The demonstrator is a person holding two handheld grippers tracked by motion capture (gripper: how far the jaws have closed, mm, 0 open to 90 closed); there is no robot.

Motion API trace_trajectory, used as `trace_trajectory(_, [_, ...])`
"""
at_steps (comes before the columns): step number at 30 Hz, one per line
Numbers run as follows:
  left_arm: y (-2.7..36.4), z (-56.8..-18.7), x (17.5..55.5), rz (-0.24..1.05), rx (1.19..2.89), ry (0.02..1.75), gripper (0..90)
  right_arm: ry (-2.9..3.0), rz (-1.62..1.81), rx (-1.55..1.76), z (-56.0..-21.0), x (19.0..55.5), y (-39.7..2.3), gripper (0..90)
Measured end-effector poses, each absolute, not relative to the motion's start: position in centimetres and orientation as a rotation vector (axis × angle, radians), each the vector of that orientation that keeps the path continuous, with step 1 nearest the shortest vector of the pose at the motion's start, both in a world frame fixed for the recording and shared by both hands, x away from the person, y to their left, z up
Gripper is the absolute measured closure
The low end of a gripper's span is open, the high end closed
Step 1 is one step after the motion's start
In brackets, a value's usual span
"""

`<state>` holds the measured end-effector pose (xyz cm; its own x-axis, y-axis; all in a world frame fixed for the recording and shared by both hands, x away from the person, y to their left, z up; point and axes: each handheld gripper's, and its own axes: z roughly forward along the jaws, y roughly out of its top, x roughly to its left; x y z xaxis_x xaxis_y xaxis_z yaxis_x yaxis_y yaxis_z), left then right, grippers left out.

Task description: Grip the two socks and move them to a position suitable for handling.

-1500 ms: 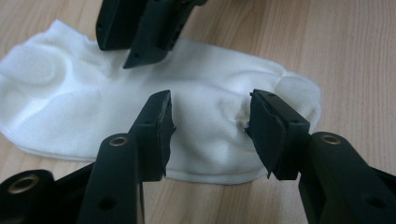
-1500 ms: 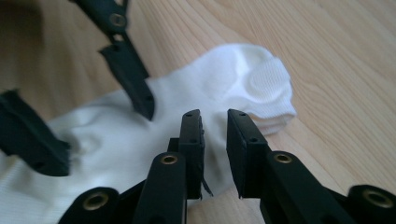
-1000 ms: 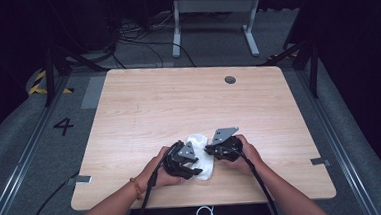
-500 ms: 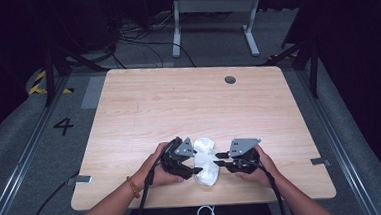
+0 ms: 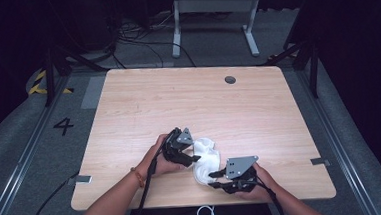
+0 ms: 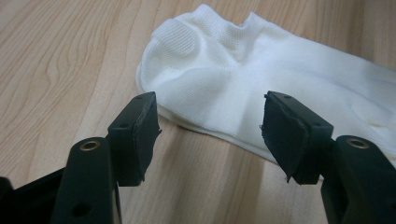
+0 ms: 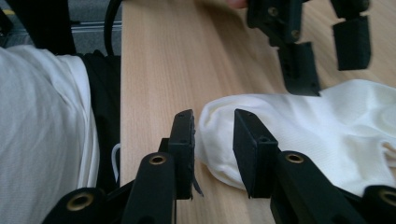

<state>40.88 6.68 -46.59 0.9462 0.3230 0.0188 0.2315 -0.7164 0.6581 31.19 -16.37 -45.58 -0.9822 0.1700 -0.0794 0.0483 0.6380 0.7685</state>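
The left tool (image 6: 210, 135) has its jaws wide apart, pads clear of the white sock (image 6: 261, 88), whose cuff end lies just beyond them. The right tool (image 7: 214, 140) has just been opening; its jaws stand a little apart around the sock's other end, with no clear grip. In the high view the sock (image 5: 205, 159) lies crumpled on the wooden counter (image 5: 188, 102) near its front edge, between the left tool (image 5: 194, 156) and right tool (image 5: 213, 179). A "4" (image 5: 63, 126) marks the floor at left.
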Motion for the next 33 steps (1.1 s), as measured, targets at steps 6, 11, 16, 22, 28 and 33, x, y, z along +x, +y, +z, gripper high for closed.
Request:
trace_trajectory(6, [6.6, -47.1, 40.9, 0.166, 2.413, 0.384, 38.0, 2.738, 1.203, 0.112, -46.4, 31.1, -15.2, 66.3])
trace_trajectory(11, [6.9, -47.5, 41.0, 0.132, 2.387, 0.4, 38.2, 2.743, 1.157, 0.11, -47.2, 31.8, -14.8, 63.4])
trace_trajectory(16, [7.1, -47.6, 41.1, 0.124, 2.371, 0.406, 38.0, 2.747, 1.169, 0.125, -47.7, 32.2, -14.7, 63.6])
trace_trajectory(22, [7.4, -47.6, 41.1, 0.158, 2.37, 0.446, 31.8, 2.729, 1.167, 0.141, -47.8, 32.4, -14.7, 73.4])
trace_trajectory(28, [7.4, -47.3, 41.3, 0.202, 2.348, 0.472, 30.3, 2.697, 1.139, 0.138, -47.8, 32.3, -14.6, 81.6])
trace_trajectory(33, [7.0, -47.3, 41.4, 0.195, 2.334, 0.458, 30.0, 2.712, 1.143, 0.163, -47.7, 32.4, -14.7, 83.4])
